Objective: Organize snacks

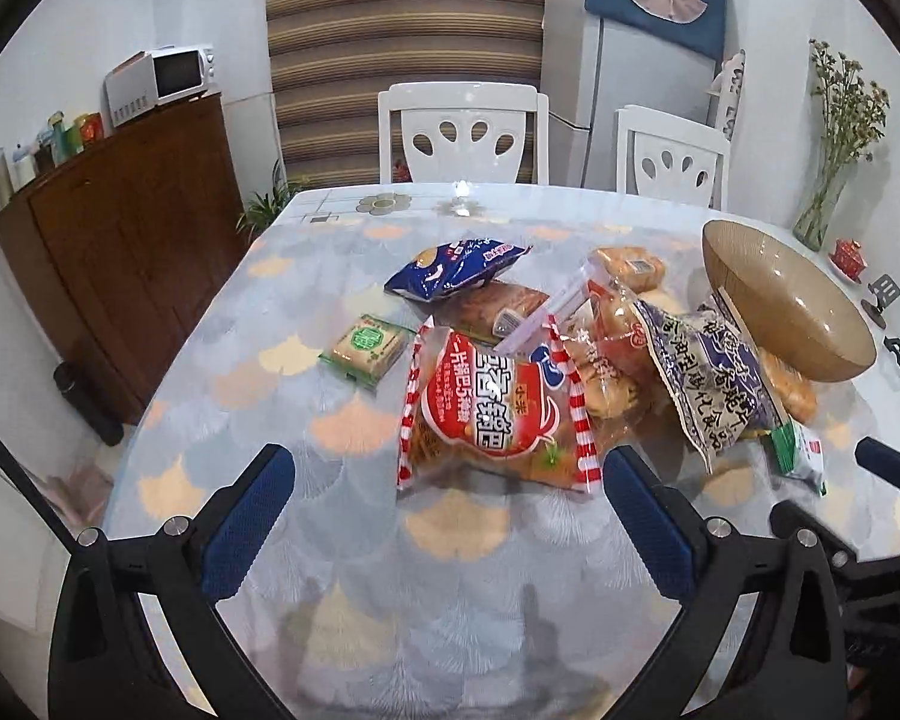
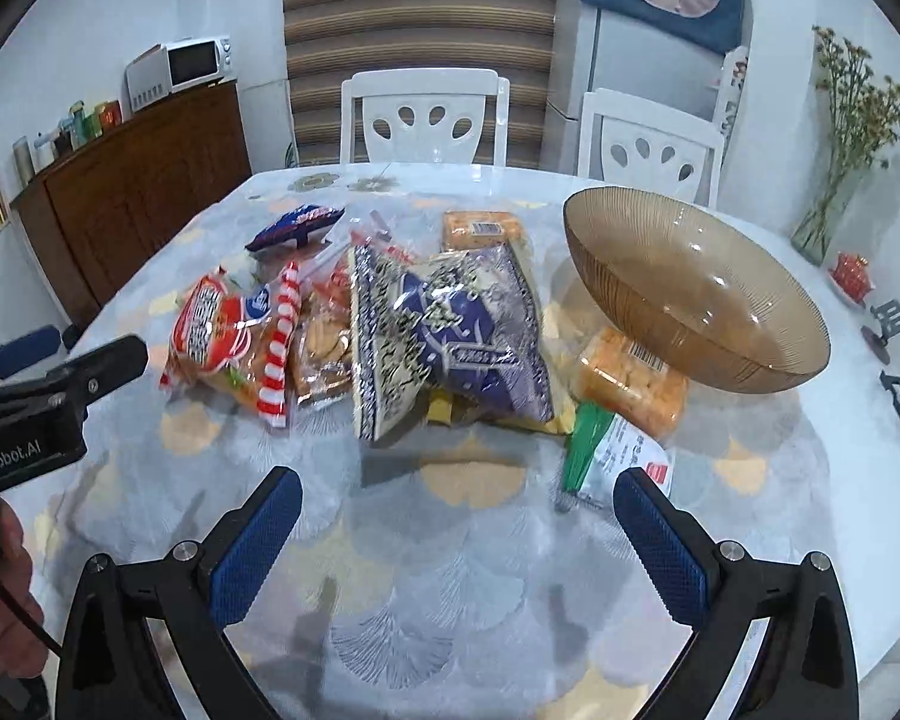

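Table (image 1: 222,360): round, patterned cover, carrying the whole snack pile near its middle. Bowl (image 2: 690,294): amber glass, empty, tilted, its near rim propped on an orange-wrapped pack (image 2: 630,387); I judge this the destination, and you should level it before loading.

Purple-and-white bag (image 2: 444,336): the largest snack, directly ahead of your right gripper (image 2: 456,540). Its long axis runs away from you, one sealed end toward the fingers, and it leans on the packets under it. Red bag (image 1: 492,408): just ahead of your left gripper (image 1: 450,516), long axis likewise away from you, striped seams along both sides.

Both grippers: jaws spread wide, holding nothing, low over bare tablecloth short of the pile.

Recommendation: close across the short width of a bag, near its middle, so it hangs level. Lift the top items first; the pile overlaps.

Small green-and-white packet (image 2: 606,450): flat beside the right finger, clear of the heap.
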The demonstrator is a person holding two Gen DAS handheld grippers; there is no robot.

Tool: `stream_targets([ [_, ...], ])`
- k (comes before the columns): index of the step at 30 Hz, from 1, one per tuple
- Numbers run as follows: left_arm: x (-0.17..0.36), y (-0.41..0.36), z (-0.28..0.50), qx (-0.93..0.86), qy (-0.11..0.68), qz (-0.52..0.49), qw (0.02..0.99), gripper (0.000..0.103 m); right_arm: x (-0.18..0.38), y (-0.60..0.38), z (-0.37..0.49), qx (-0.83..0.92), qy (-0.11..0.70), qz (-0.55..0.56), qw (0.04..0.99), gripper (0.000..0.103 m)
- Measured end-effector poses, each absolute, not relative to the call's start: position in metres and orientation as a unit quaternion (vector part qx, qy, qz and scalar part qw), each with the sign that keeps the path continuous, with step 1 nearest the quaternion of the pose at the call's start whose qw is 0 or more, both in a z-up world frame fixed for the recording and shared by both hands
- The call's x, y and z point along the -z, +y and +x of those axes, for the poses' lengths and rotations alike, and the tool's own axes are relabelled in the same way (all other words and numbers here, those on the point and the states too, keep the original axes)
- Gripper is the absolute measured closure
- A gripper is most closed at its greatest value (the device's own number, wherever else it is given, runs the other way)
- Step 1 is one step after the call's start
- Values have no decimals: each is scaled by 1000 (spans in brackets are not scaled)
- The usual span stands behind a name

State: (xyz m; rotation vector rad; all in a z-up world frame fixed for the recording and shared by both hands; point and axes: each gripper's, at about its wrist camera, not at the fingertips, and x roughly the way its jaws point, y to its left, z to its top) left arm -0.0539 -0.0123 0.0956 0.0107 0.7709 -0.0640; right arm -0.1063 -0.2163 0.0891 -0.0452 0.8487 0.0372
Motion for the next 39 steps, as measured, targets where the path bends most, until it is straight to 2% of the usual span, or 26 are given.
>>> stream_targets([
  [20,-95,-27,-59,30,366,29,930,0,-65,-217,-70,-12,425,-30,905,0],
  [39,-77,-36,-53,47,403,34,914,1,-47,-223,-61,-2,449,-18,893,0],
])
